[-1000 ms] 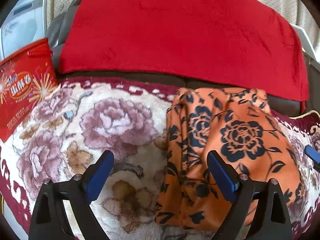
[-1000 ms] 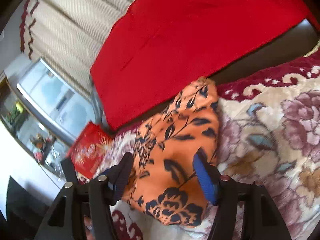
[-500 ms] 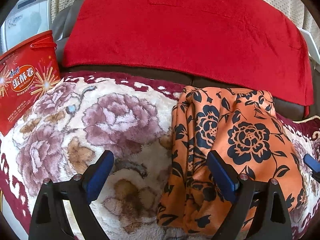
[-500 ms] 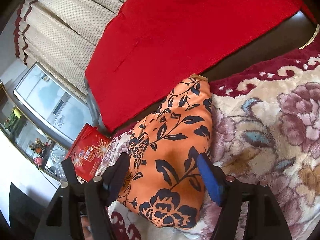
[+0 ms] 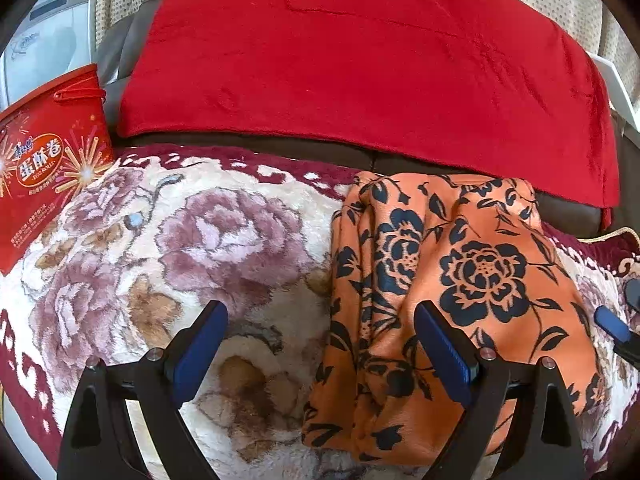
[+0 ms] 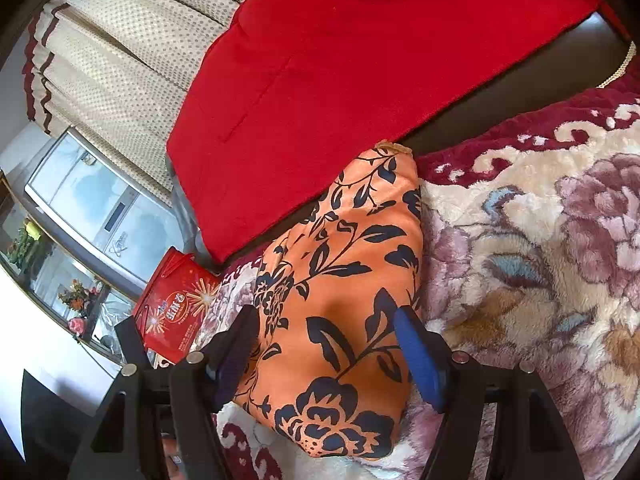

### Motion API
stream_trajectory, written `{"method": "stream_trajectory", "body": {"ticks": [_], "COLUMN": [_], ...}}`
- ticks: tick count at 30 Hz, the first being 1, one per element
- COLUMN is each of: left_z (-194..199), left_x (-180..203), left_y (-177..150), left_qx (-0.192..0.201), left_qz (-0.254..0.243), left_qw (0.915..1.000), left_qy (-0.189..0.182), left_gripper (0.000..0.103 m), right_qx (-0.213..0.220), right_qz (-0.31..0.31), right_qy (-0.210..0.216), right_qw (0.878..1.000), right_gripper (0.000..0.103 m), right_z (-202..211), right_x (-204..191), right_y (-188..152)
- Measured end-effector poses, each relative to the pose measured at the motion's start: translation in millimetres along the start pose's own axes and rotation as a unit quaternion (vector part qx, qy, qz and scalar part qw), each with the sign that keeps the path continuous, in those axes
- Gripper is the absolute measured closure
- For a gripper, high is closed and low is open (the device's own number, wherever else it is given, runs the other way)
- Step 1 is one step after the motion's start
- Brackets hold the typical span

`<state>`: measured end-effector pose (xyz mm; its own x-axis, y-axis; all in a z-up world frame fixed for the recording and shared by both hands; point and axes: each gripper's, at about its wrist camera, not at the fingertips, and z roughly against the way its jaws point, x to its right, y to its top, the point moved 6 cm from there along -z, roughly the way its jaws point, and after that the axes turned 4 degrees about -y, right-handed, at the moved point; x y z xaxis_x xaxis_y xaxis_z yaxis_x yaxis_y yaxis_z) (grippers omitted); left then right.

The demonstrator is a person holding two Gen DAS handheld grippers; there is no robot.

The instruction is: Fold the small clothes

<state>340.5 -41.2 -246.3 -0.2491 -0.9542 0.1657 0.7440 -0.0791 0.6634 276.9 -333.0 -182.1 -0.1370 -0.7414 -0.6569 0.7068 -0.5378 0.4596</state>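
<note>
An orange cloth with a black flower print lies folded in a long bundle on a plush flowered blanket. My left gripper hovers open at the cloth's near left edge, its right finger over the cloth and its left finger over bare blanket. In the right wrist view the same cloth stretches away from me. My right gripper stands open over its near end, a finger on each side and neither pad pressing on it. One blue pad of the right gripper shows at the left wrist view's right edge.
A red throw hangs over the dark sofa back behind the cloth. A red snack box leans at the blanket's left end. Beige curtains and a glass-fronted cabinet stand beyond. The flowered blanket runs on to the right.
Both views have shifted only slightly, and the red box shows a little more on the left. The cloth lies as before. Both grippers keep the same wide opening.
</note>
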Motion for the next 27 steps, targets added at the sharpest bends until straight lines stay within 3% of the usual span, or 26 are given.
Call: {"method": "stream_trajectory", "body": {"ticks": [7,14,18,27], "left_z": [-13.2,-35.4,-42.3,-45.7], "left_x": [9.1,6.2,2.9,13.9], "left_y": [-8.9,-23.4,-27.5,-26.5], "left_qx": [-0.053,-0.127,-0.141,-0.125], "left_qz": [0.012,0.076,0.11,0.116], "left_qw": [0.9968,0.9788,0.9677,0.963], "left_qy": [-0.058,-0.142,-0.178,-0.209], "left_gripper": [0.009,0.009,0.009,0.009], "right_qx": [-0.01,-0.03,-0.034,-0.039], "right_qz": [-0.015,-0.036,-0.033,-0.046], "right_qy": [0.002,0.004,-0.006,-0.007], "right_qw": [1.0,0.999,0.999,0.998], "right_gripper": [0.029,0.029,0.029,0.019], "right_z": [-3.7,-16.4,-22.1,-41.8], "right_x": [5.9,12.3,13.1,18.7], "right_y": [-0.2,-2.7,-3.3,-2.6]}}
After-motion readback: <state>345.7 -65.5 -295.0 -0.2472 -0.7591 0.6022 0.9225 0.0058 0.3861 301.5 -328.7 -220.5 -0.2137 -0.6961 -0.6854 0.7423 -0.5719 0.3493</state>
